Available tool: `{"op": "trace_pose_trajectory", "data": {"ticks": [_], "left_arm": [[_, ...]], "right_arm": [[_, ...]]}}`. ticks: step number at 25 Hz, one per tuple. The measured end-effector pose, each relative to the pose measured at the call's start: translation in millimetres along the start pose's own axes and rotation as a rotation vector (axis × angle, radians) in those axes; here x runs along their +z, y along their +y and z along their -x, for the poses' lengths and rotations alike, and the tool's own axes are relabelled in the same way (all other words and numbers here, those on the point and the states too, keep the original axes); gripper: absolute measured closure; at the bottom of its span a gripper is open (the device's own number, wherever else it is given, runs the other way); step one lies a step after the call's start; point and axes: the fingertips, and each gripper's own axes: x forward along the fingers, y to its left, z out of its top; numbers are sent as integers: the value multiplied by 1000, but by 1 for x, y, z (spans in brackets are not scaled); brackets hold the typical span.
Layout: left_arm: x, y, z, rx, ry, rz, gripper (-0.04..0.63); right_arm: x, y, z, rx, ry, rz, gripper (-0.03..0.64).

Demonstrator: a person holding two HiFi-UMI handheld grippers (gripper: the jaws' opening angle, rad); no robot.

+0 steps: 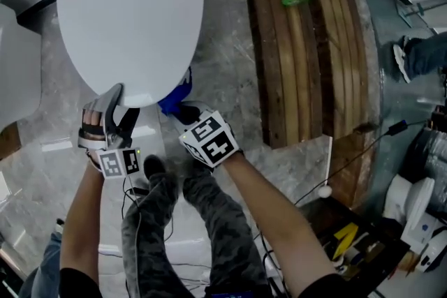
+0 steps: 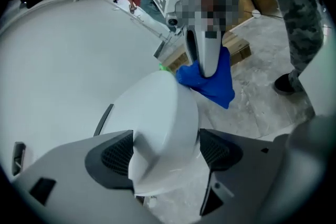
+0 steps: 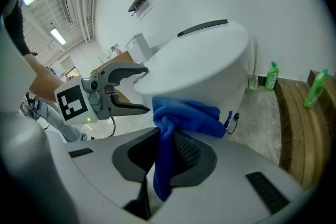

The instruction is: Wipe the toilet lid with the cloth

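Head view: the toilet lid fills ten to twelve o'clock. The left gripper is at its six o'clock rim, with the right gripper at the left one's three o'clock.

Left gripper view: the jaws stand wide apart, with the lid's rim between them, unclamped.

Right gripper view: the jaws are closed on the blue cloth, which is near the lid's front edge.

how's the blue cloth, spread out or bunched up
Bunched up: the blue cloth sits crumpled in folds, pinched in the jaws of the right gripper, not spread on the toilet lid.
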Motion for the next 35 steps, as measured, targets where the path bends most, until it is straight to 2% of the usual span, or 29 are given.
{"op": "trace_pose_trajectory", "data": {"ticks": [3, 6, 14, 19, 26, 30, 35], "left_arm": [[0, 4, 3, -40, 8, 48, 210], [5, 13, 9, -82, 23, 62, 212], [33, 62, 56, -72, 5, 103, 212], [58, 111, 96, -26, -1, 140, 212], [97, 214, 151, 67, -53, 141, 221], [118, 275, 173, 115, -75, 88, 296], [135, 352, 187, 213, -50, 66, 375]], "right_arm": [[4, 2, 4, -4, -4, -1, 560], [13, 3, 14, -2, -15, 3, 560], [50, 12, 62, -9, -34, 28, 560], [94, 32, 106, 23, -44, 113, 560], [189, 61, 177, 46, -169, 202, 558], [250, 70, 213, 39, -216, 256, 558], [327, 69, 246, 12, -294, 279, 558]]}}
